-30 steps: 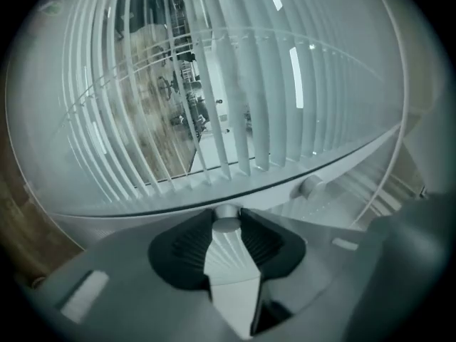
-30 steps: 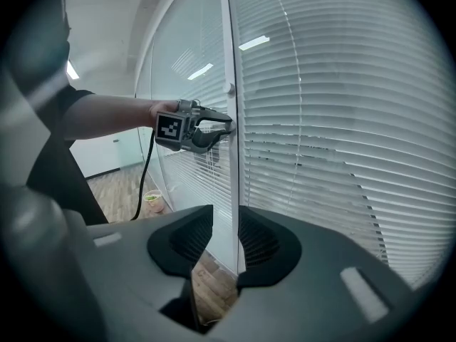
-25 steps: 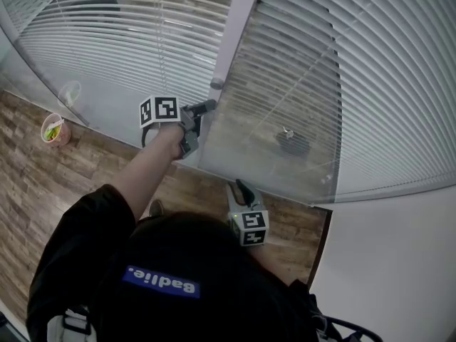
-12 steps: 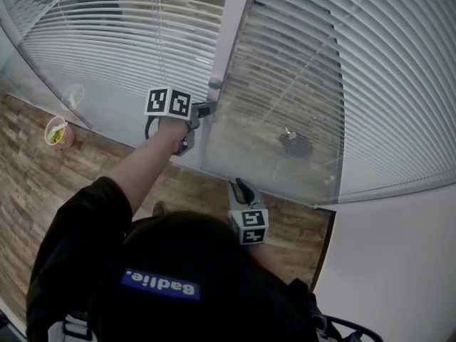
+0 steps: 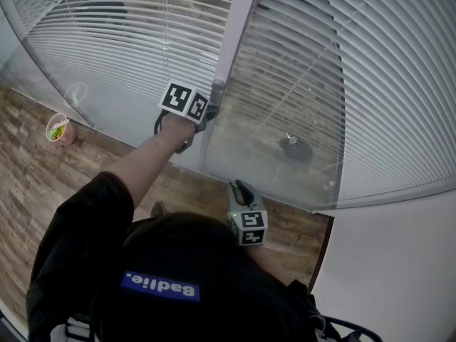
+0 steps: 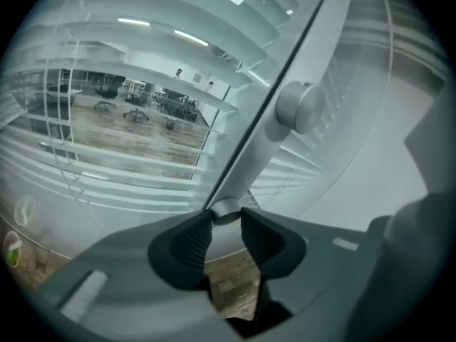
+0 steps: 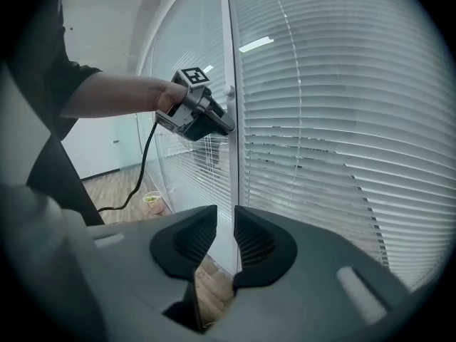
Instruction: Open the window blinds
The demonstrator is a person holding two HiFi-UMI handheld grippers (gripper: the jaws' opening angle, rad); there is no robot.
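Note:
White slatted blinds hang behind two glass panes, the left blind [image 5: 121, 34] and the right blind [image 5: 363, 84], with a pale upright frame post [image 5: 231, 41] between them. My left gripper [image 5: 211, 104] reaches to the post and is shut on a small round knob [image 6: 226, 207], which sits between its ribbed pads. A second knob [image 6: 299, 107] sits higher on the post. In the left gripper view the left blind's slats [image 6: 107, 155] stand apart and an office shows through. My right gripper [image 5: 241, 185] hangs low by the glass; its jaws have just been closing, a narrow gap remains and nothing is between them.
A paper cup [image 5: 57, 129] with green contents stands on the wooden floor [image 5: 43, 191] at the left. A black cable [image 7: 135, 184] trails from the left gripper. A white wall [image 5: 399, 262] closes the right side. A dark round fitting [image 5: 291, 147] shows behind the right pane.
My left gripper has rolled about the knob, its marker cube swinging round and up-right. The right gripper has kept its place.

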